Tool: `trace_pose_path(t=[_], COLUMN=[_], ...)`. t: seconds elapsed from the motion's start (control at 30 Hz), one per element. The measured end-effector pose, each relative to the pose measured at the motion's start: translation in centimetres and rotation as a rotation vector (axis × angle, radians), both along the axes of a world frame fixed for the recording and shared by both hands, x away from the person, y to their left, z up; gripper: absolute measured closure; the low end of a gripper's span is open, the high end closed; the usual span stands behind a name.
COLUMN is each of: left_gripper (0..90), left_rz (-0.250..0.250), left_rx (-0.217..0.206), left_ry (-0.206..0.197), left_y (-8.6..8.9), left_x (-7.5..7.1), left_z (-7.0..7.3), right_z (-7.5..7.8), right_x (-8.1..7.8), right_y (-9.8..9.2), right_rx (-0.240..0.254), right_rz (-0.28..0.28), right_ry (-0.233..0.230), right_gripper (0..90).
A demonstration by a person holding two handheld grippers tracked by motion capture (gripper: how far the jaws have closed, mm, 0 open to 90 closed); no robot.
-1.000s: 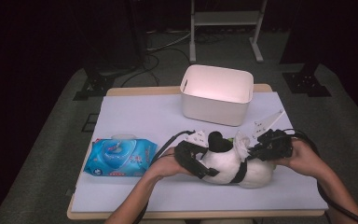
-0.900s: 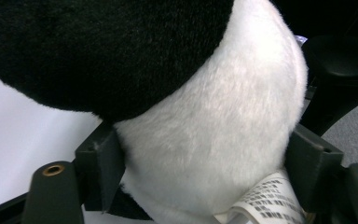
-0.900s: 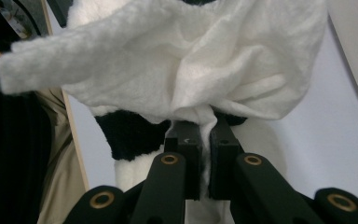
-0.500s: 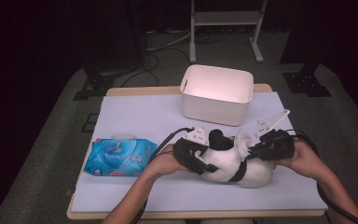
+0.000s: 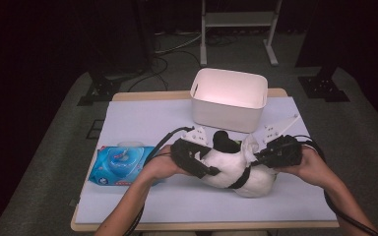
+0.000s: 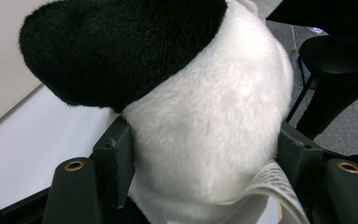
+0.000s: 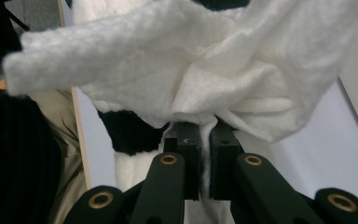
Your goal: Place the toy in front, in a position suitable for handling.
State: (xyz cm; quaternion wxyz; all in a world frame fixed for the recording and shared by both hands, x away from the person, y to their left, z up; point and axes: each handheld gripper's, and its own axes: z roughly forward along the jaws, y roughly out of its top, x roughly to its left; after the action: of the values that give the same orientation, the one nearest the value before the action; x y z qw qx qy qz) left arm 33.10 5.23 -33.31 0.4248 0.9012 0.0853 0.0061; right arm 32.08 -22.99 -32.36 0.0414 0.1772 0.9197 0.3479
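A white plush toy (image 5: 234, 172) with black patches lies on its side at the table's front centre. My left gripper (image 5: 207, 169) is shut on the plush toy (image 6: 205, 126), one jaw pressing each side of its white body below a black patch. A printed label (image 6: 275, 184) hangs by the right jaw. My right gripper (image 5: 260, 157) comes in from the right, shut on a white wipe (image 7: 191, 70). The right gripper (image 7: 205, 140) pinches a fold of the wipe, which spreads over the toy's fur. In the high view the wipe (image 5: 250, 145) sticks up at the toy's top.
A blue pack of wet wipes (image 5: 120, 164) lies at the front left of the white table mat (image 5: 142, 123). A white plastic bin (image 5: 224, 115) stands at the back centre, just behind the toy. A white frame stands on the floor beyond the table.
Both hands have edged slightly to the left with the toy and the wipe. Both grips are unchanged.
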Motion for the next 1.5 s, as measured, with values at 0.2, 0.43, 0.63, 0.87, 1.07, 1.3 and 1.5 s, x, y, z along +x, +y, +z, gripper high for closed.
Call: trace_pose_path(t=[0.2,0.43,0.63,0.87,1.07,1.3,1.5], left_gripper=[27.5,16.1,11.4,6.8,20.3,38.8,40.0], left_rz=[-0.011,-0.015,-0.002,-0.023,-0.002,0.018,0.012], left_rx=[0.003,-0.036,-0.036,-0.069,-0.091,-0.101,-0.099], left_ry=[0.017,0.023,0.036,0.041,0.013,-0.035,-0.037], left_y=[-0.3,-0.4,-0.4,-1.0,-0.9,-0.7,-0.4], left_x=[0.0,-0.3,0.1,0.2,0.0,0.0,0.2], left_z=[-0.8,-0.7,-1.3,-2.2,-1.8,-0.5,0.4], right_z=[-0.5,-1.0,-1.2,-1.7,-1.8,-1.8,-2.2], right_x=[-0.3,-0.5,-0.6,-0.8,-1.0,-1.1,-1.1], right_y=[0.1,-1.2,-2.3,-3.2,-3.6,-3.7,-3.7], right_rx=[-0.055,-0.036,-0.026,0.002,0.013,0.06,0.118], right_rz=[0.013,-0.004,-0.03,-0.04,-0.053,-0.059,-0.048], right_ry=[0.0,0.018,0.023,0.043,0.044,0.034,0.042], right_gripper=[85.1,85.2,85.2,85.2,85.2,85.4,85.6])
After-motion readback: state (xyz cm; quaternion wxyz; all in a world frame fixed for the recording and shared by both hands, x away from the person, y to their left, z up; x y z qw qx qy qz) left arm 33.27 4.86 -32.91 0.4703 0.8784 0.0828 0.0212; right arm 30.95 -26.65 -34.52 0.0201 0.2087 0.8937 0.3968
